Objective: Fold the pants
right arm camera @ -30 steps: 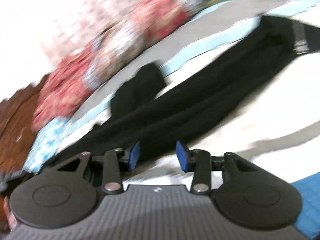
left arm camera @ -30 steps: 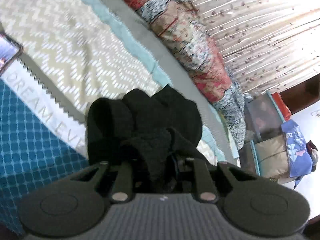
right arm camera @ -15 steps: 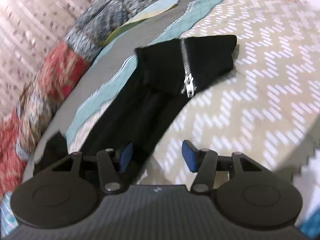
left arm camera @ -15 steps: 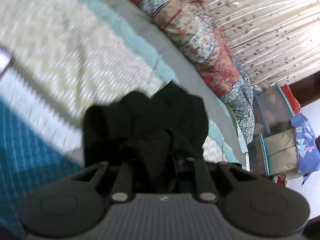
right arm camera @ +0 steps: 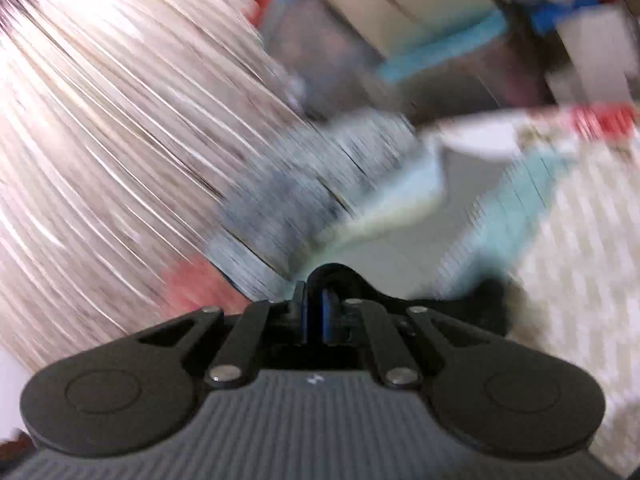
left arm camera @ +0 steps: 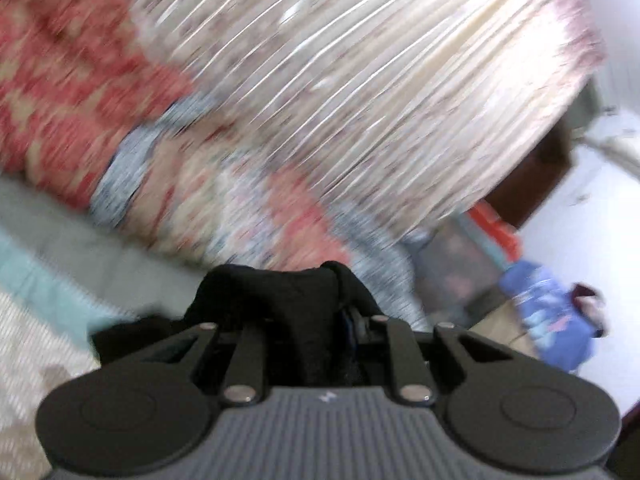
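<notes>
- Left tongs (left arm camera: 320,320) pinch bunched pants (left arm camera: 276,300).
- Right tongs (right arm camera: 320,312) just snapped together, black cloth at their tips.
- Pants likely span between both, bed (right arm camera: 580,260) below.

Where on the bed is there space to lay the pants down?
The zigzag bedspread looks bare on the near side of its pale blue border, though the view is blurred. Behind that border it is crowded: patchwork quilts are heaped along the curtain.
</notes>
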Demonstrator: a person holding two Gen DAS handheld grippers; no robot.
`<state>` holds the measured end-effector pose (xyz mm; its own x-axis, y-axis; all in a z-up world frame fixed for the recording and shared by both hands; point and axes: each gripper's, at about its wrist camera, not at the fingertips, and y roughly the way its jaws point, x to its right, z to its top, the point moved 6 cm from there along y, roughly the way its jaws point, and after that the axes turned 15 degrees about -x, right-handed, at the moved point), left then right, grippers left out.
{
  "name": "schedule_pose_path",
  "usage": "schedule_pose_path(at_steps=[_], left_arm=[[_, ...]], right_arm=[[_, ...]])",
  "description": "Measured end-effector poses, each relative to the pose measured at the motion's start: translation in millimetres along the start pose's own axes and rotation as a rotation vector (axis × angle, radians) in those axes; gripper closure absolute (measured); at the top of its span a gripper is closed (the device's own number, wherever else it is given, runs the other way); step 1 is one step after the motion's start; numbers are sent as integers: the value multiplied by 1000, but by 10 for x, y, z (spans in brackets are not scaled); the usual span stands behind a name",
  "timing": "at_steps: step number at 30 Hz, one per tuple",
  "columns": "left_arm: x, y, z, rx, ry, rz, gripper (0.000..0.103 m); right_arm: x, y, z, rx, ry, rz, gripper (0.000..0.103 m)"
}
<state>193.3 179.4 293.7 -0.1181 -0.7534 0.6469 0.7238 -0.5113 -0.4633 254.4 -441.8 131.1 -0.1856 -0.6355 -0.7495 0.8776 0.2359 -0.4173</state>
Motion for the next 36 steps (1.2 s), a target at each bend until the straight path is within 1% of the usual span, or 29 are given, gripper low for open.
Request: schedule_pose_path(at_steps=[1,2,3,4,5,7,8,9,10,12,13,15,16,17,19,20,21,22,23,24,25,26,27,28,30,32,34,36], left_arm=[[29,-68,-92,21,20,-17,86],[-14,-104,-245,23,30,-23,86],[-116,-97,-420,3,20,-15,86],[-305,-51,-647,-37,-11,13,86],[-525,24,-883,-93,-58,51,85],[-1062,234,-1444,-228,-181,124,85],[-1318,332,-1727,-292,-253,155,85],[-1596,436,-2077,-367,-338,190,86],[-1783,498,-2336,-416,-388,218,86],[-2088,600,-2827,-499,-454,300,86],[-2186,618,-2942,-506,-481,309,86],[-2272,567,-3012,-453,-552,243,83],[-2281,533,-3002,-433,-578,220,82],[-2273,514,-2982,-420,-585,214,81],[-2229,513,-2962,-420,-560,231,79],[-2191,523,-2959,-426,-539,247,76],[-2148,530,-2961,-430,-522,263,70],[-2107,527,-2951,-429,-507,271,67],[-2077,518,-2945,-426,-499,272,64],[-2034,513,-2912,-421,-501,271,58],[-2001,500,-2916,-415,-503,265,52],[-1990,472,-2964,-413,-504,260,49],[-1992,464,-2980,-413,-508,259,43],[-1991,441,-3001,-416,-509,260,40],[-1994,410,-3059,-425,-507,268,40],[-1991,401,-3092,-430,-505,282,40],[-1974,391,-3102,-430,-506,295,40],[-1959,396,-3103,-432,-505,311,40]], right_arm=[[-72,-168,60,23,-14,35,94],[-98,-280,84,32,-27,34,94],[-93,-382,58,27,-53,36,94],[-51,-463,-6,15,-75,34,94],[29,-523,-109,-8,-94,10,94],[332,-637,-374,-74,-119,-63,94],[462,-642,-516,-102,-118,-91,94],[610,-621,-688,-135,-110,-124,94],[772,-608,-852,-174,-97,-160,94],[1018,-528,-1162,-250,-62,-224,94],[1144,-524,-1305,-279,-40,-254,94],[1247,-459,-1495,-314,-6,-286,93],[1308,-460,-1529,-328,16,-288,90],[1332,-463,-1534,-332,47,-276,90],[1387,-566,-1479,-313,125,-221,88],[1410,-620,-1441,-298,145,-211,88],[1434,-682,-1411,-283,152,-207,88],[1450,-743,-1379,-266,153,-205,87],[1470,-786,-1330,-247,152,-214,81],[1498,-811,-1300,-223,149,-232,70],[1539,-849,-1246,-203,150,-248,65],[1594,-893,-1208,-184,161,-250,63],[1655,-888,-1182,-174,182,-247,63],[1727,-873,-1156,-171,209,-243,63],[1818,-758,-1069,-163,237,-229,63],[1829,-615,-955,-166,227,-235,63],[1780,-444,-869,-180,183,-249,63],[1678,-228,-848,-226,113,-265,63]])
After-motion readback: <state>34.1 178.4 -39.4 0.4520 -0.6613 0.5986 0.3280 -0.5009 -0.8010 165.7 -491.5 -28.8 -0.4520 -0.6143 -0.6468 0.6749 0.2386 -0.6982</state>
